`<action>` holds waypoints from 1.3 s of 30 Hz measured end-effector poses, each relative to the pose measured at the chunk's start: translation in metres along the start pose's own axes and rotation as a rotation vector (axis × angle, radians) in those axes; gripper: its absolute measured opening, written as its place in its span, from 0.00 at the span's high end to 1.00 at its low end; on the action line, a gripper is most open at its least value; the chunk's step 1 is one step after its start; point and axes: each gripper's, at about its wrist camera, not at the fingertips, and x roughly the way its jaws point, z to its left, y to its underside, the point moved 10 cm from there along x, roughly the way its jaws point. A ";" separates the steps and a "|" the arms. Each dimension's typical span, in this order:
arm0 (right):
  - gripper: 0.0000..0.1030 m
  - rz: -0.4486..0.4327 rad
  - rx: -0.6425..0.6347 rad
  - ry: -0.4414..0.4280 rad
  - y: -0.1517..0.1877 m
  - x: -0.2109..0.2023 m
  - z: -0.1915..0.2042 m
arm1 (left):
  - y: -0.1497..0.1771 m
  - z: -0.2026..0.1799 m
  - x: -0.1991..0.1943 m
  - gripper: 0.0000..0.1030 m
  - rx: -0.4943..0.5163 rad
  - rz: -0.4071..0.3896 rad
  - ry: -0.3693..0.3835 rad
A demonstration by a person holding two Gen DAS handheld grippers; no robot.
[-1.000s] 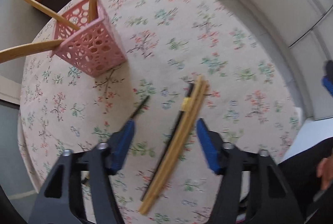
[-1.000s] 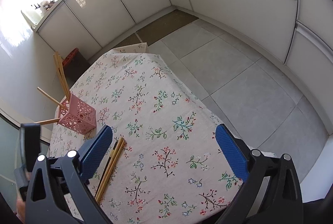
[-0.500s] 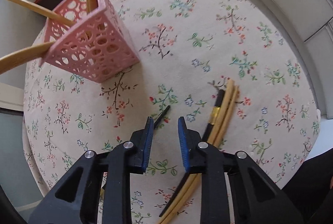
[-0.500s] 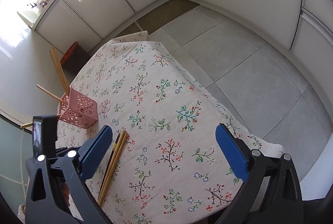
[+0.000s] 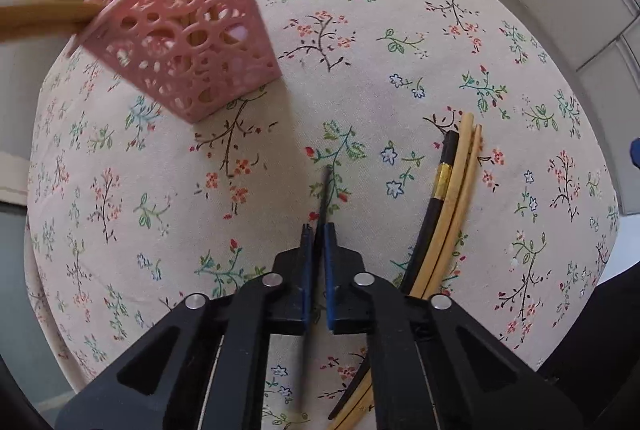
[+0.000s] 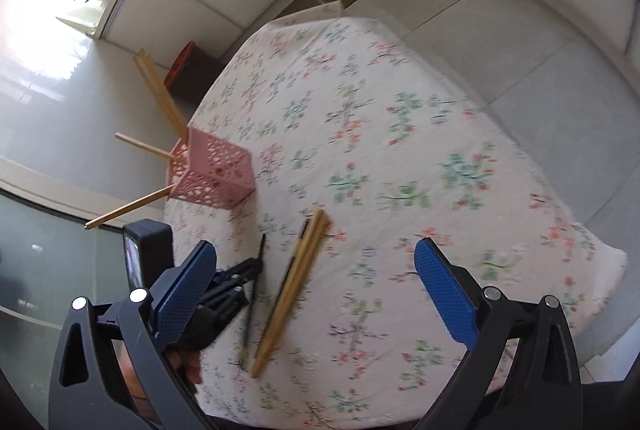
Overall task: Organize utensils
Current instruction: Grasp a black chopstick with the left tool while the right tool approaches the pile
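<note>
One black chopstick (image 5: 325, 190), thin, stiff, light and likely slippery, sits pinched near mid-length in the left gripper (image 5: 316, 230); right gripper (image 6: 316, 266) spread, empty.

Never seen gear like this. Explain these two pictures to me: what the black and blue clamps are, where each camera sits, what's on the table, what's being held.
No robot: a person holds a two-finger clamp in each hand, and a fisheye camera on each looks along its fingers. The left gripper has just been closing and is shut on a single black chopstick. The right gripper is open and holds nothing. On the floral tablecloth stand a pink basket with wooden chopsticks in it and, lying loose, a bundle of chopsticks.
</note>
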 end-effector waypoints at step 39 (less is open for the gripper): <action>0.22 0.341 0.072 0.162 0.044 0.147 0.059 | 0.016 0.038 -0.098 0.96 -0.205 -0.236 0.129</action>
